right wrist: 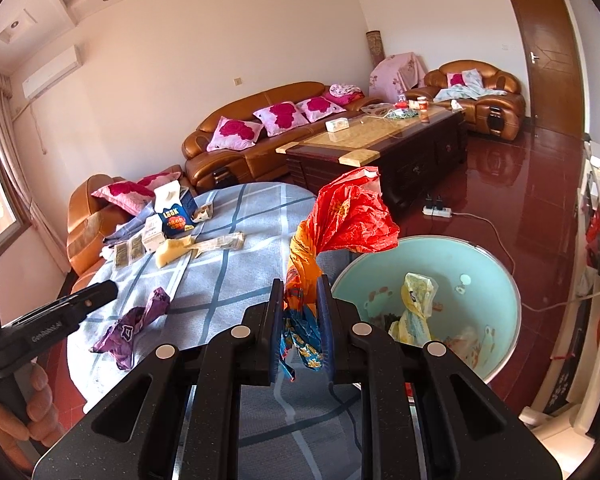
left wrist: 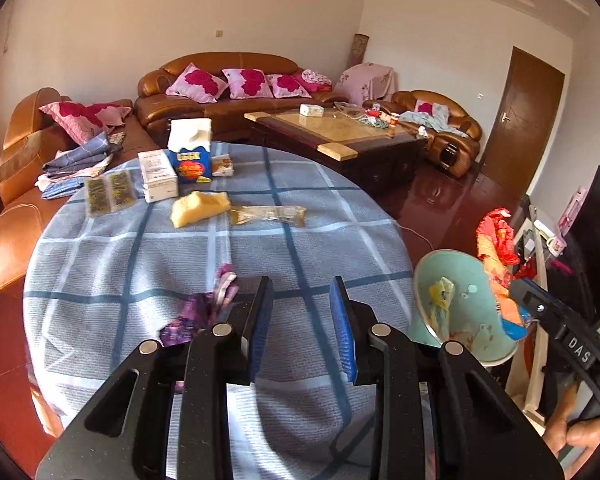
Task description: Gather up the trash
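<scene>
Right claw (right wrist: pixel 299 314) clamped tight on red-orange wrapper (right wrist: pixel 346 216), frame centre, beside teal bin (right wrist: pixel 496 276). Left claw (left wrist: pixel 302 312) wide open, empty, above desk (left wrist: pixel 180 264) near purple wrapper (left wrist: pixel 204 308).

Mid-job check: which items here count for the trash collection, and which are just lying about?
For the job:
- red-orange wrapper, clamped in the right gripper
- purple wrapper on the tablecloth
- teal bin
- left gripper, open

Possibly trash, hard to tell: clear packet

Lying about:
- blue snack box
- white carton
- yellow sponge
</scene>
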`<state>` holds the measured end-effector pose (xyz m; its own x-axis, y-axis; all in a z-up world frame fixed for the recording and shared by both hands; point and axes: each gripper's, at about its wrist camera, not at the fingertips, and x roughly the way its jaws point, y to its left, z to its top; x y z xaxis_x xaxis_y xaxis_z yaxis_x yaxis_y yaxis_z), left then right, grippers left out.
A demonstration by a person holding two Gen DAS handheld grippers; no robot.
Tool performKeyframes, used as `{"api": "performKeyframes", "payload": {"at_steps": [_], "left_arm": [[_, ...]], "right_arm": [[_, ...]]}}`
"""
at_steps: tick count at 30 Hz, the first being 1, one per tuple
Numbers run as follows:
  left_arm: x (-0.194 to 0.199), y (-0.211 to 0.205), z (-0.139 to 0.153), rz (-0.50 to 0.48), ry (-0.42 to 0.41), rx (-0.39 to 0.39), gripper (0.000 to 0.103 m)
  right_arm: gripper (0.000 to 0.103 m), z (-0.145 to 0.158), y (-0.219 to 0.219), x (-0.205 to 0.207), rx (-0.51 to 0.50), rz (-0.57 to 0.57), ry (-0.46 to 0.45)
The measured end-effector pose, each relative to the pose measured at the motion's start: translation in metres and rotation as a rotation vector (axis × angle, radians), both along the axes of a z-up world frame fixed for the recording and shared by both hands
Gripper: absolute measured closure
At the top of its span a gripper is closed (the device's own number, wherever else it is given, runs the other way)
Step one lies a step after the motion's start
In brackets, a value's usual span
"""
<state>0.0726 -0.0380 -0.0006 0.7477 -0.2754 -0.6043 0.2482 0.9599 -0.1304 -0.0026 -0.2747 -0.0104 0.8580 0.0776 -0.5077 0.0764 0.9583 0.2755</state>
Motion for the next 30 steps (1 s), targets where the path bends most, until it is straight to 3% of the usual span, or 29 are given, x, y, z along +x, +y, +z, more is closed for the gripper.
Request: {"api": "performKeyframes", "payload": {"at_steps": [5,7,9,12,17,18,20,30], "left_arm": [[0.023,0.034,-0.012,0.075,0.055,0.039,0.073],[0.032,0.039,-0.020,0.113,0.065,0.066,0.066],[0.042,0.040,-0.030,0.131,0.078,0.099,0.051],[0.052,0.037,-0.049,0.159,0.136,0.153,0.046],[0.059,0.038,-0.082,0.187,0.237,0.203,0.047],[0.060,0.039,-0.086,0.188,0.248,0.194,0.057],[0.059,0.041,-0.089,0.178,0.256,0.176,0.064],[0.040,0.020,-0.034,0.148,0.103,0.121,0.068]], "right_arm": [[0.086,-0.003,-0.001,0.002,0.005,0.002,0.008],[0.086,-0.004,0.000,0.003,0.006,0.003,0.011],[0.086,-0.004,0.000,0.004,0.006,0.004,0.013],[0.086,-0.003,-0.002,0.004,0.006,0.002,0.009],[0.086,-0.002,-0.004,0.003,0.012,0.001,0.003],[0.086,-0.002,-0.005,0.003,0.013,0.002,0.004],[0.086,-0.001,-0.005,0.002,0.011,0.003,0.003],[0.086,0.001,-0.010,0.000,0.005,-0.013,0.000]]}}
